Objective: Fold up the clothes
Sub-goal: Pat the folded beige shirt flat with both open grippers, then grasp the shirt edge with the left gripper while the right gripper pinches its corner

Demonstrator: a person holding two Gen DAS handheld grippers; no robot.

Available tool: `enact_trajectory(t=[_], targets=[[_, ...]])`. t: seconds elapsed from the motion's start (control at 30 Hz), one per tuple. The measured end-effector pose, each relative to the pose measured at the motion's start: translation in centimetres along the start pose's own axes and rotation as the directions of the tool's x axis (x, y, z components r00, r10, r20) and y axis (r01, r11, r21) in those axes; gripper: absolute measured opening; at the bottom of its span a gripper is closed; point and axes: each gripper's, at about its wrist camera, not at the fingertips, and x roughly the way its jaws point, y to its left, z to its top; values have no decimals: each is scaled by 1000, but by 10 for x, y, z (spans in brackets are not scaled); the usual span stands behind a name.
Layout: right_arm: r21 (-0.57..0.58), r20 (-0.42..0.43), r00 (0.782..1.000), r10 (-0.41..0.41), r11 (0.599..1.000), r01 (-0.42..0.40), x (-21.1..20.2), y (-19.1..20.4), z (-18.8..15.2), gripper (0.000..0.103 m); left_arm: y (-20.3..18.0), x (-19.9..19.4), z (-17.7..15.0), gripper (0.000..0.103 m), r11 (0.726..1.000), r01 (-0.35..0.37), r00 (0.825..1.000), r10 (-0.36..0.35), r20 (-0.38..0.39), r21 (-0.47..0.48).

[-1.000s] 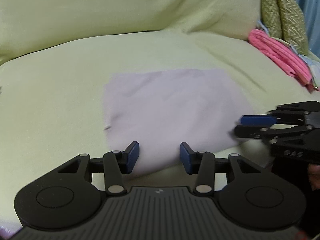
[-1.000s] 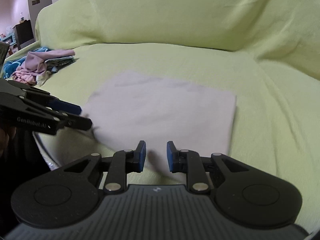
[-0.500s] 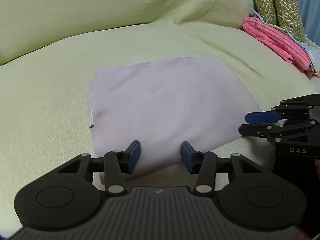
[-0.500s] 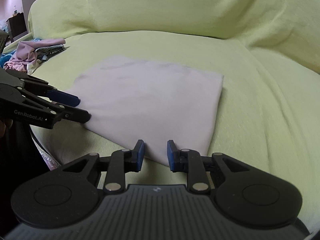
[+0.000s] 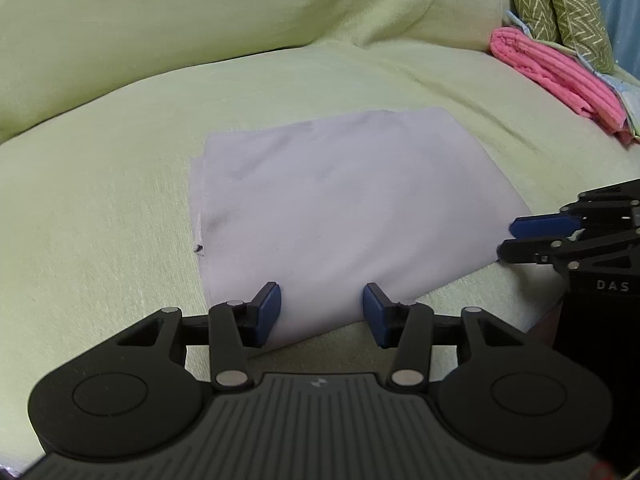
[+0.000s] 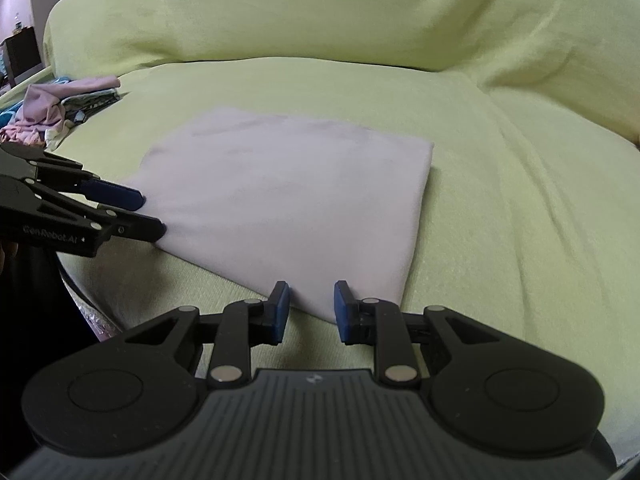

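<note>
We have the lilac garment (image 5: 340, 208) folded flat on the sofa (image 5: 120, 180), both grippers (image 5: 320, 312) (image 6: 308, 308) released at its near edge, an unfolded heap (image 6: 52, 108) left.

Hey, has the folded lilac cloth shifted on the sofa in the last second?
No. The lilac cloth lies in the same spot on the sofa cover; its far right corner keeps the same gap to the pink towel.

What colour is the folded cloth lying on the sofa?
Pale lilac; the folded cloth shows best in the left wrist view.
</note>
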Motion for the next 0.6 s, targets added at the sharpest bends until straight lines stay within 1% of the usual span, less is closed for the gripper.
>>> enact_trajectory(t=[0.1, 0.2, 0.27, 0.33, 0.37, 0.43, 0.47, 0.6], targets=[[-15, 19, 1000, -1, 1000, 1, -3, 4, 3, 20, 0, 0, 7, 53, 1000, -7, 1000, 7, 25, -12], [-13, 19, 1000, 15, 1000, -15, 6, 5, 7, 20, 0, 10, 13, 56, 1000, 7, 1000, -6, 21, -21], [-9, 6, 1000, 22, 1000, -22, 11, 4, 6, 19, 0, 16, 11, 58, 1000, 4, 1000, -4, 12, -4], [4, 4, 1000, 26, 1000, -26, 12, -1, 4, 20, 3, 15, 8, 62, 1000, 5, 1000, -5, 13, -2], [22, 3, 1000, 30, 999, -30, 11, -5, 3, 20, 6, 13, 7, 63, 1000, 11, 1000, -11, 14, -14], [63, 12, 999, 34, 997, -35, 7, -11, 4, 20, 11, 12, 10, 68, 998, 35, 999, -34, 17, -54], [77, 20, 999, 33, 996, -35, 6, -14, 6, 20, 12, 12, 13, 70, 998, 35, 999, -34, 21, -56], [96, 71, 997, 10, 995, -17, 2, -24, 14, 20, 6, 17, 31, 76, 998, 52, 997, -50, 56, -26]])
